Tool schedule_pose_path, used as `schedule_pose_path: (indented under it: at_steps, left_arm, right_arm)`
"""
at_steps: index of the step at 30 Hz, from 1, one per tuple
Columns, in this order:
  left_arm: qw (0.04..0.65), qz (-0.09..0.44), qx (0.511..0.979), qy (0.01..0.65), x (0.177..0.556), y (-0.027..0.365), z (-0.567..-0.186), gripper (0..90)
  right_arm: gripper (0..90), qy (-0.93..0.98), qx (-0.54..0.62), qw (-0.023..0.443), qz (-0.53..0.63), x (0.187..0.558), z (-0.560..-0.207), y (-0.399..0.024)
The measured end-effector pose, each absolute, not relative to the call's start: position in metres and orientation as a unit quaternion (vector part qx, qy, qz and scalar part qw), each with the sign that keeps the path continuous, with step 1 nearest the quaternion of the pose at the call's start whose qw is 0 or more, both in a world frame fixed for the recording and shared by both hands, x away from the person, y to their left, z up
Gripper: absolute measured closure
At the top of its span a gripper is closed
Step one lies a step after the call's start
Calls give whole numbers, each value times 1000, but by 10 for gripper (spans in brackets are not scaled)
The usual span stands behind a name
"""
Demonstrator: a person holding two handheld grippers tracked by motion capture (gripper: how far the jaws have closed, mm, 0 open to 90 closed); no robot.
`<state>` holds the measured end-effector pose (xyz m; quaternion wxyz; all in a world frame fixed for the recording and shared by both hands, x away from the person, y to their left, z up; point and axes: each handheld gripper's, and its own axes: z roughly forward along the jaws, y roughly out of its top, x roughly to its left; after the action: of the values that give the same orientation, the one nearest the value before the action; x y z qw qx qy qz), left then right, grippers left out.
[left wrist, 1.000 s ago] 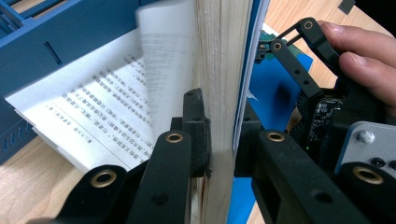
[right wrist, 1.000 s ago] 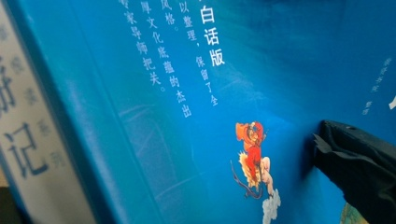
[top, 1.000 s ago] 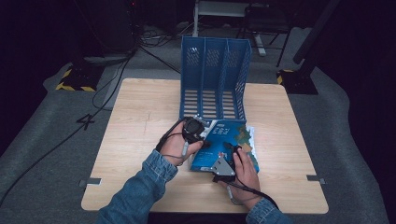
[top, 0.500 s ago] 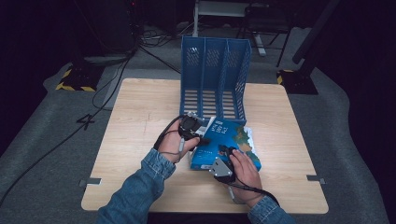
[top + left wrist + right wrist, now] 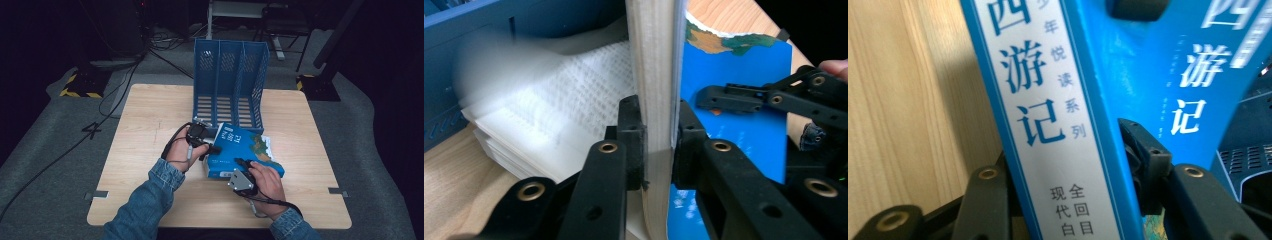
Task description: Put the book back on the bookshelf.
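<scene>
Left gripper [image 5: 656, 150] pinches a sheaf of pages plus front cover of the blue book [image 5: 245, 150]; right gripper [image 5: 1068, 165] is clamped on its spine. Book lies partly open on the wooden table [image 5: 150, 115], just before the blue file rack [image 5: 230, 75].

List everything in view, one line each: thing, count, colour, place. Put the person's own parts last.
Table: one, light wood, centre of the dark grey floor.
File rack: one, blue, three slots, upright at the table's far middle.
Book: one, blue cover with a white spine label, lying in front of the rack, partly opened.
Cables: several, black, on the floor beyond the table's far left.
Left gripper: one, black, shut on the book's cover and pages.
Right gripper: one, black, shut on the book's spine.
Sleeves: two, blue denim, near edge.
</scene>
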<state>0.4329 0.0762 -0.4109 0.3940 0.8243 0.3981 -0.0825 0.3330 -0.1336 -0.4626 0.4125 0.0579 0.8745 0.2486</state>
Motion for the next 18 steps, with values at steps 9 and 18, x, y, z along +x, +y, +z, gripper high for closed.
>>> schedule_pose_path:
  at_steps: [9, 18]
  left_arm:
    - [453, -108, 773, 430, 433, 93, -415, 548]
    - [526, -64, 739, 417, 432, 127, -416, 502]
  right_arm:
    - [583, 870, 102, 354, 326, 338, -440, -157]
    - [599, 865, 156, 266, 395, 341, -424, -180]
